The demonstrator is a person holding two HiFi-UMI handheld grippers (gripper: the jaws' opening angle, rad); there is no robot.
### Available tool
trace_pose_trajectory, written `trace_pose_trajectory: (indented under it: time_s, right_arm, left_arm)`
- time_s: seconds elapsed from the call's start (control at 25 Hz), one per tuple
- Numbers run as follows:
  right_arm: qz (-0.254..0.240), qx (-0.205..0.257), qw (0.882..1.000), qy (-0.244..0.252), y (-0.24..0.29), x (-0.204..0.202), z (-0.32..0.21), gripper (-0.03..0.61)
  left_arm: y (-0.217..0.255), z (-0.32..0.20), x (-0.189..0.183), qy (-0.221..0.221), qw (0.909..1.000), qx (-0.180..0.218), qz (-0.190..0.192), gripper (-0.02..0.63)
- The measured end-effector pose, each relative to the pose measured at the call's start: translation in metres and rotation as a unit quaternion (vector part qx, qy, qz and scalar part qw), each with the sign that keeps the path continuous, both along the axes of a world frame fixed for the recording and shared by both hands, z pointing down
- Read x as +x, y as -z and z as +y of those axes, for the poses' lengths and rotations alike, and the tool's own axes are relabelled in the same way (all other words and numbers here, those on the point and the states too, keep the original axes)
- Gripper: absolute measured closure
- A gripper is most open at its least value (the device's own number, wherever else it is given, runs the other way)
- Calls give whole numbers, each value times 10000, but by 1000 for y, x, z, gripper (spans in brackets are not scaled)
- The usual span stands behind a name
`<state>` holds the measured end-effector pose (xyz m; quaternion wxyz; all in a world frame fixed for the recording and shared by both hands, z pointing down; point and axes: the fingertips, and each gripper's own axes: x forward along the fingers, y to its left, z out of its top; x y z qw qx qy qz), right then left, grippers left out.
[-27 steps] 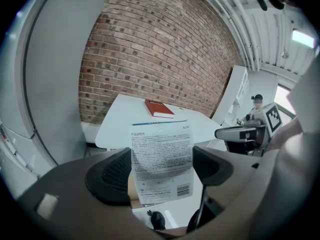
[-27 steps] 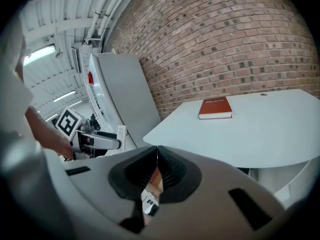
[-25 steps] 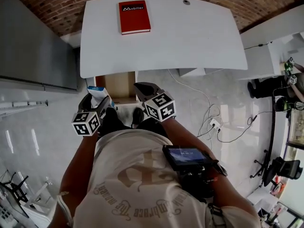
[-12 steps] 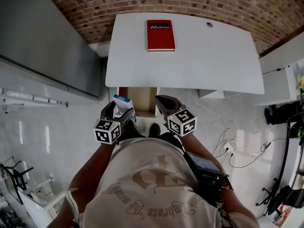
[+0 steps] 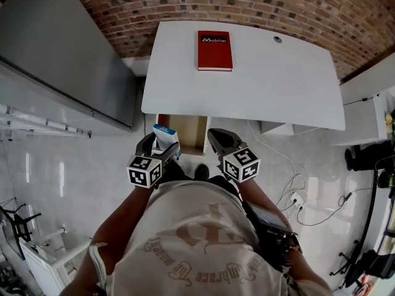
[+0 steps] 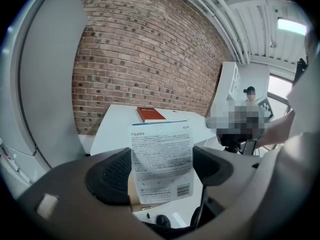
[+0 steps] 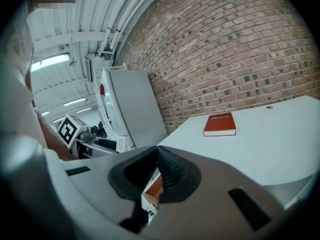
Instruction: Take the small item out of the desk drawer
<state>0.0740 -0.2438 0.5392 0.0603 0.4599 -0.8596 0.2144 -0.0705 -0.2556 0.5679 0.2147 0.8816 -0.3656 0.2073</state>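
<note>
In the head view the white desk [image 5: 271, 79] has its wooden drawer [image 5: 188, 131] pulled open under the front edge. My left gripper [image 5: 162, 147] is shut on a small white packet with a blue top [image 5: 165, 134], held upright just above the drawer's left side. The left gripper view shows the packet [image 6: 161, 161] pinched between both pads, printed side facing the camera. My right gripper [image 5: 217, 138] hovers at the drawer's right side. Its jaws [image 7: 157, 159] are pressed together with nothing between them.
A red book [image 5: 215, 42] lies at the desk's back; it also shows as the red book [image 6: 151, 115] and the red book [image 7: 219, 124]. A grey cabinet [image 5: 68, 60] stands left of the desk. A brick wall [image 5: 259, 5] runs behind. Cables [image 5: 290, 190] trail on the floor at the right.
The head camera has swung, so the desk now sits lower and nearer the middle. Both grippers stay over the open drawer, the left still gripping the packet.
</note>
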Motion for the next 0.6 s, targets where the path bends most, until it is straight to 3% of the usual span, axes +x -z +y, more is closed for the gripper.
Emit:
trace_pose_trajectory:
  time_s: [0.6]
  right_arm:
    - [10,-163,9999,8,-15,-1,10,572]
  left_arm:
    - [-16,5,-14,250,9995,-202,-61,228]
